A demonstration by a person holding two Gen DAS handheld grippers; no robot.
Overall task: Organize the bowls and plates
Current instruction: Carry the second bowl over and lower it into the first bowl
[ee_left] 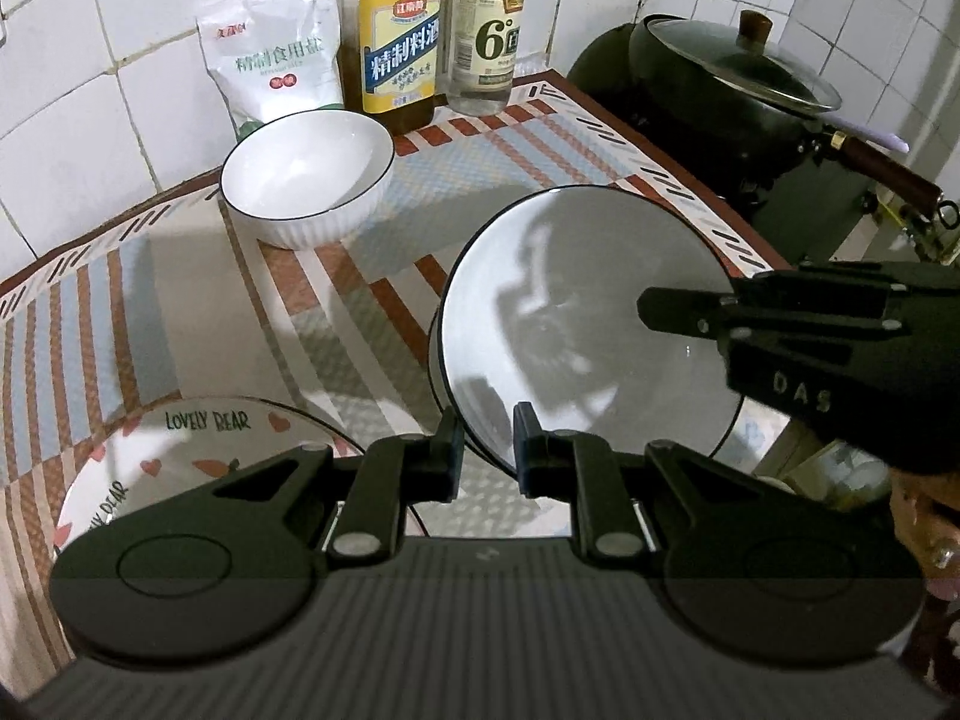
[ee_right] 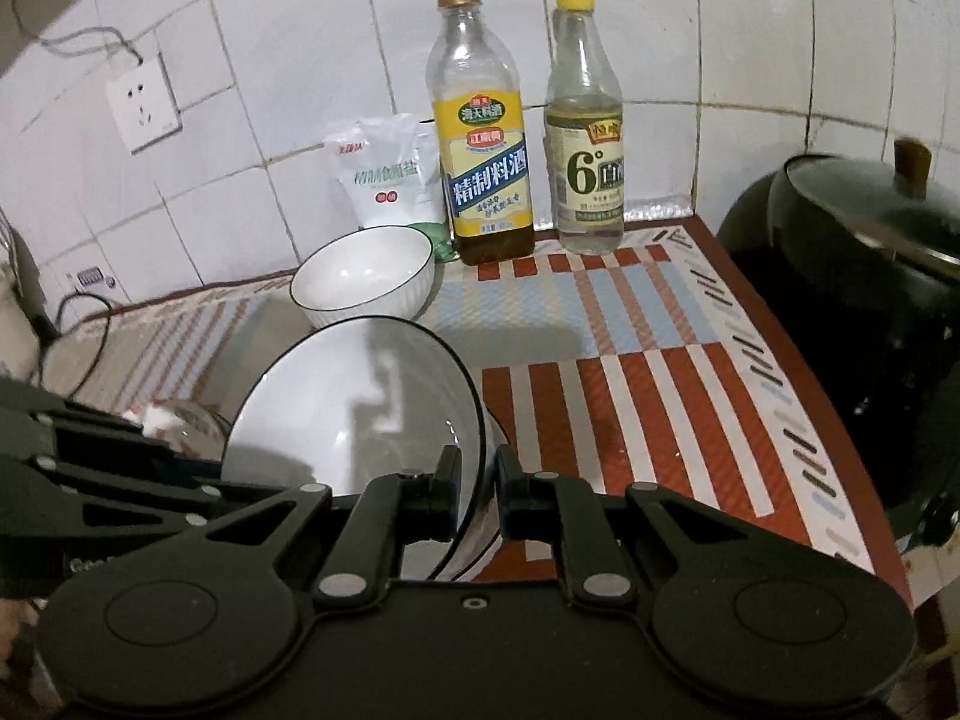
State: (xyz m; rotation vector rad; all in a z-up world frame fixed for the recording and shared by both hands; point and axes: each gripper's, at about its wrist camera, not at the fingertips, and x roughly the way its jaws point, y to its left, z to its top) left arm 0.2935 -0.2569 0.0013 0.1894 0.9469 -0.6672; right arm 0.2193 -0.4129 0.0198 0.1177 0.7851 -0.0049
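Note:
A white bowl with a thin black rim [ee_left: 576, 312] [ee_right: 360, 408] hangs tilted above the striped mat, its inside facing the cameras. My left gripper [ee_left: 489, 429] is shut on its near rim. My right gripper [ee_right: 480, 465] is shut on the rim at another spot, and in the left wrist view it reaches in from the right [ee_left: 645, 306]. The left gripper [ee_right: 228, 483] shows at the left of the right wrist view, against the bowl's edge. A ribbed white bowl [ee_left: 306, 180] [ee_right: 366, 276] stands upright at the back. A "Lovely Bear" plate [ee_left: 180, 450] lies at the near left.
A salt bag [ee_left: 270, 54], a cooking wine bottle [ee_left: 399, 42] and a vinegar bottle [ee_left: 486, 36] stand along the tiled wall. A dark wok with a glass lid [ee_left: 732, 78] sits to the right of the mat [ee_right: 630, 396]. A wall socket [ee_right: 144, 102] and cables are at the left.

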